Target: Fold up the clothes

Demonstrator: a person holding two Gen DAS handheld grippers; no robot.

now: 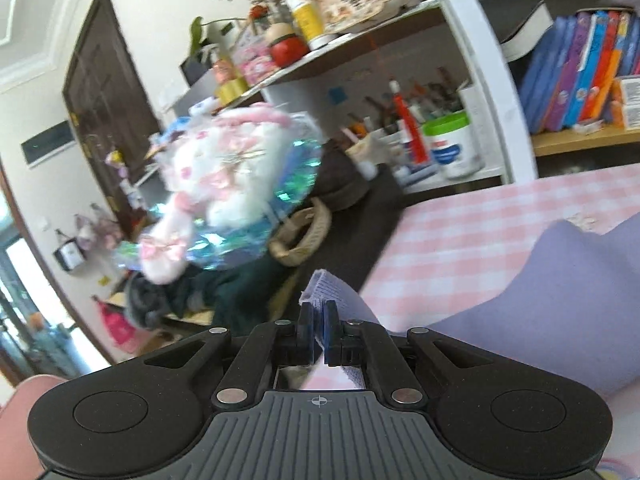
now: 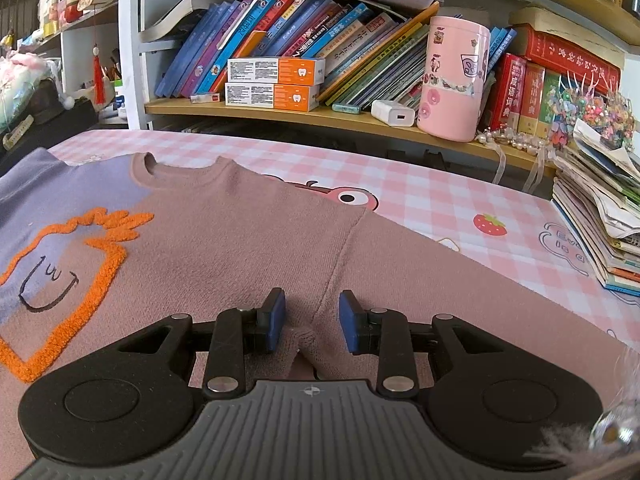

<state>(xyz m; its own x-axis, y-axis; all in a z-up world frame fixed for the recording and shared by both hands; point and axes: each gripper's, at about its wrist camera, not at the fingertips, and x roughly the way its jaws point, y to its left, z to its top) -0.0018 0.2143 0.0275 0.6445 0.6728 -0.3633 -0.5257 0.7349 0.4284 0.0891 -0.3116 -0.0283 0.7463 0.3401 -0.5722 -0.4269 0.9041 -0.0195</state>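
**Left gripper clamped sweater cuff, right gripper open over sleeve seam**

Left gripper (image 1: 319, 330): blue pads pinched together on a ribbed lavender cuff (image 1: 326, 286) of the sweater; cuff end stuck up past the fingertips, lifted off the surface. Lavender sleeve (image 1: 560, 292) trailed off to the right across the pink checked tablecloth (image 1: 460, 232). Beyond it, left of the table edge, a woven basket (image 1: 302, 236), then a white-pink plush bouquet (image 1: 224, 184) in iridescent wrap, blurred. Farthest back a white tub with green lid (image 1: 450, 144) and a cluttered shelf.

Right gripper (image 2: 312, 320): fingers spread apart, nothing between them, sitting low over the mauve sweater (image 2: 240, 248) at the sleeve seam; whether the pads touched the fabric was not clear. Sweater lay flat on the tablecloth (image 2: 440, 200), front up, neckline (image 2: 180, 170) toward the shelf, orange fuzzy outline motif (image 2: 80, 280) on the left, lavender panel beyond it. Past the sweater, a strawberry print (image 2: 490, 225) on the cloth, a stack of magazines (image 2: 600, 224) on the right. Back: a pink canister (image 2: 454, 80), two orange-white boxes (image 2: 274, 84), leaning books (image 2: 256, 36).
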